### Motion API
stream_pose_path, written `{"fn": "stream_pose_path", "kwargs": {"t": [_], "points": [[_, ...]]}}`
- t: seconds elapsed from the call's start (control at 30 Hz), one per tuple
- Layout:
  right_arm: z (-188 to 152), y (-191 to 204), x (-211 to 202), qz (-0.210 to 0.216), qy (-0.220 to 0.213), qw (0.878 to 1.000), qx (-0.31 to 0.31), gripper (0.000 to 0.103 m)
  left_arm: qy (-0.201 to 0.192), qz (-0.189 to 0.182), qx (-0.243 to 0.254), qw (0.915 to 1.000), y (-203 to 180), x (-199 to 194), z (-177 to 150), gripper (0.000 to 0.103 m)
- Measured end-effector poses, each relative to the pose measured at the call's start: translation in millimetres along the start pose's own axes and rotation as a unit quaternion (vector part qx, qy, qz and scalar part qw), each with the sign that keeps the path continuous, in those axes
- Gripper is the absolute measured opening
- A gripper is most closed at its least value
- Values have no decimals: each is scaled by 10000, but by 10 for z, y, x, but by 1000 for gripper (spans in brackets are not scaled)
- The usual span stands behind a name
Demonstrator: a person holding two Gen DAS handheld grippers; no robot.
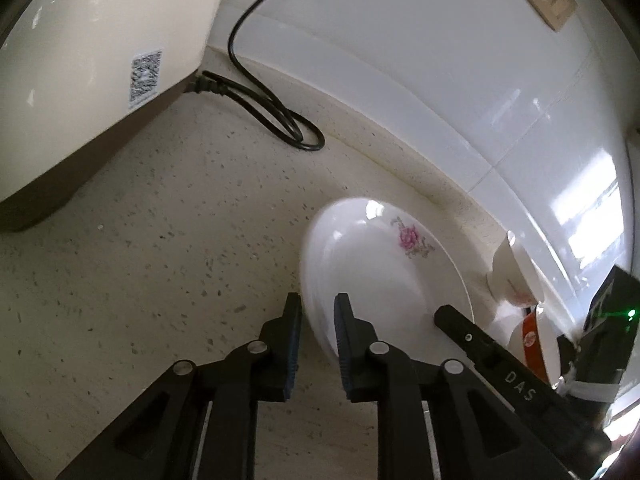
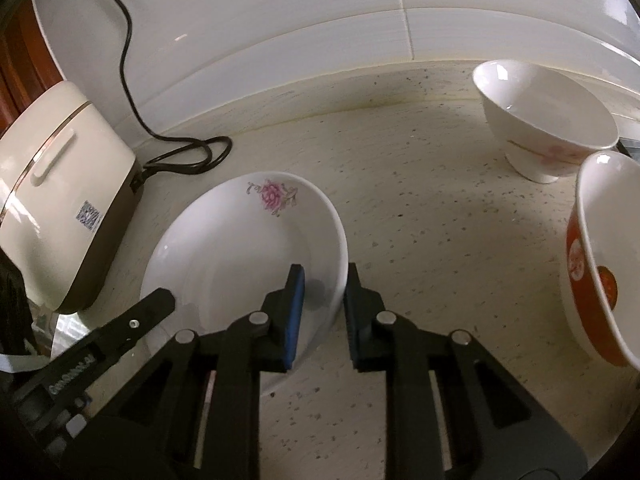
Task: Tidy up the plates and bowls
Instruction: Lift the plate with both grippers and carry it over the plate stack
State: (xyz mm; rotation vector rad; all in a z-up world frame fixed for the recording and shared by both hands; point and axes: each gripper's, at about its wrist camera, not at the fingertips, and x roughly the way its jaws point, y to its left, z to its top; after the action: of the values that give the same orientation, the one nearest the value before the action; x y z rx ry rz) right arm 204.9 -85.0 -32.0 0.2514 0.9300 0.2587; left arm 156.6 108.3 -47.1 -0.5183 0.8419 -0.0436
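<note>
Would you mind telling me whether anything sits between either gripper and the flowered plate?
Nothing visible does. The left gripper and the right gripper each already straddle opposite edges of the flowered plate's rim, with no object between. The two bowls stand off to the side.

a home kitchen: speckled stone counter [image 2: 420,208], white wall tiles [image 2: 280,20], rice cooker [image 2: 60,200], bowls [image 2: 548,120]

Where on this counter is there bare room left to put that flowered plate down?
The widest bare stretch of the counter lies between the flowered plate and the white bowl, back to the tiled wall. More lies between the plate and the cream appliance, short of the looped black cord. It is crowded by the red bowl.
</note>
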Motion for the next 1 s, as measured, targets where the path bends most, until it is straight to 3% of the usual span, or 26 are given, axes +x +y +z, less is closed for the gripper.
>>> {"fn": "stream_pose_path", "kwargs": {"t": [0.5,1.0], "points": [[10,115,-107,647,-3,9979,-34,21,-535,374,-30,9979,-8,-402,54,14],[-196,819,-480,1413,-272,9810,-1302,21,-1305,732,-379,9880,414,-1212,-197,14]]}}
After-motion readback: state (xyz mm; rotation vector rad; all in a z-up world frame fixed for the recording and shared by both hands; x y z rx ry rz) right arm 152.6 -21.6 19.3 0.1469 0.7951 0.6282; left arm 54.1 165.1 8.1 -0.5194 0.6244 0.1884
